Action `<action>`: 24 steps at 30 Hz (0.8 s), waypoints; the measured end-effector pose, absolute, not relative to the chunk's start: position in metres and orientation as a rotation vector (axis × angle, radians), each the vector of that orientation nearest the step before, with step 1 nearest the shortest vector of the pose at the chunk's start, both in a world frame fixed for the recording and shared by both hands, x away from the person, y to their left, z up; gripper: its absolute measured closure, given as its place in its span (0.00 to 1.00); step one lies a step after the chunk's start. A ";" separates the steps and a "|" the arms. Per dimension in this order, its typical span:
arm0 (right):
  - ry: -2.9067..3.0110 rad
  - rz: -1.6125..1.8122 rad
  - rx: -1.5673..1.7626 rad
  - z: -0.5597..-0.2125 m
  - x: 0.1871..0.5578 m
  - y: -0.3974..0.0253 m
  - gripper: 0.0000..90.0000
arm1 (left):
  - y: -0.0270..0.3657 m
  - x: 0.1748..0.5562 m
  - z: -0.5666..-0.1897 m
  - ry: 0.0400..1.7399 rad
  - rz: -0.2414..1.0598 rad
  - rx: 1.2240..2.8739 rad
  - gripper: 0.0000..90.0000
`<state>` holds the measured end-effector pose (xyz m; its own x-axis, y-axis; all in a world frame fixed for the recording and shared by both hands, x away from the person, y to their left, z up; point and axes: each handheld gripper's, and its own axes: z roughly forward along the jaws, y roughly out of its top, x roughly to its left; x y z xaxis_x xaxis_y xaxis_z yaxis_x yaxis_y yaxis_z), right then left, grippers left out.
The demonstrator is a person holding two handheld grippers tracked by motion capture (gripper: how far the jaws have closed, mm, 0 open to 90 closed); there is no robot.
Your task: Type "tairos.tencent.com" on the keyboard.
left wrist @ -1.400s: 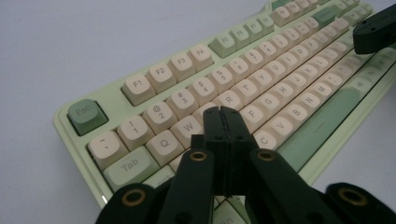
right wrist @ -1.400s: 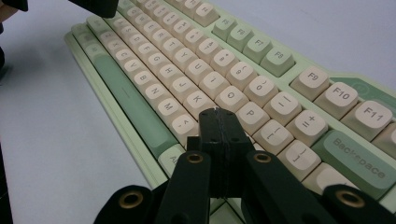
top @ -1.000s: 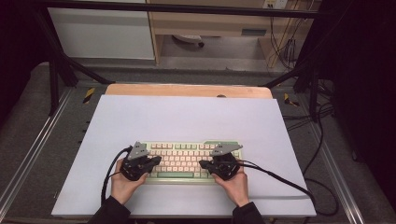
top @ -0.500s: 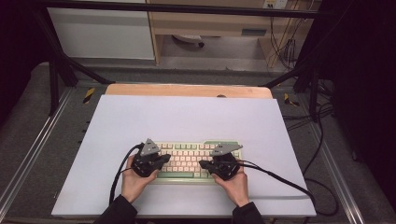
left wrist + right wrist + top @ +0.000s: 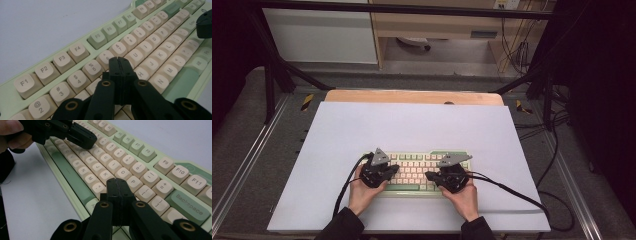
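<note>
we see a pale green keyboard (image 5: 414,170) with cream keycaps lying flat on the white table cover (image 5: 412,130), in the near half of it and roughly centred side to side, its long side running across the table. in the high view the person's two hands come in from the bottom edge, and each holds a black gripper over one end of the keyboard: the left gripper (image 5: 393,170) sits over the left part of the keys, the right gripper (image 5: 430,176) over the right part, with their tips pointing in toward each other and a stretch of keys between them. in the left gripper view we see the left gripper (image 5: 119,60) with its jaws pressed flat together, nothing between them, the tip sitting just above the number row near the 6 and 7 keys; whether it touches a key we cannot tell. the right gripper's dark tip shows at that view's far right edge, over the enter end of the board. in the right gripper view the right gripper (image 5: 116,181) likewise has its jaws fully closed and empty, the tip over the keys beside l and p, while the left gripper hangs over the letter keys farther along. a black cable (image 5: 512,187) trails from the right gripper across the cover toward the table's right edge.
</note>
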<state>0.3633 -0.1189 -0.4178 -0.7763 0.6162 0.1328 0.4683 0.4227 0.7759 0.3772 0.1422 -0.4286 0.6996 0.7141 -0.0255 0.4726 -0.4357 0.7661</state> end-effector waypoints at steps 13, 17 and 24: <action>2.500 1.282 0.959 -0.418 0.363 -0.119 1.00 | 0.144 0.376 -0.427 0.895 0.389 2.107 1.00; 2.500 1.281 0.959 -0.418 0.363 -0.119 1.00 | 0.150 0.373 -0.421 0.891 0.381 2.085 1.00; 2.498 1.281 0.954 -0.417 0.363 -0.120 1.00 | 0.162 0.369 -0.414 0.903 0.381 2.066 1.00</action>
<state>0.3629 -0.1198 -0.4170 -0.7789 0.6140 0.1277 0.4621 0.4242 0.7788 0.3685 0.1623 -0.4144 0.6957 0.7167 -0.0489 0.4654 -0.3977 0.7907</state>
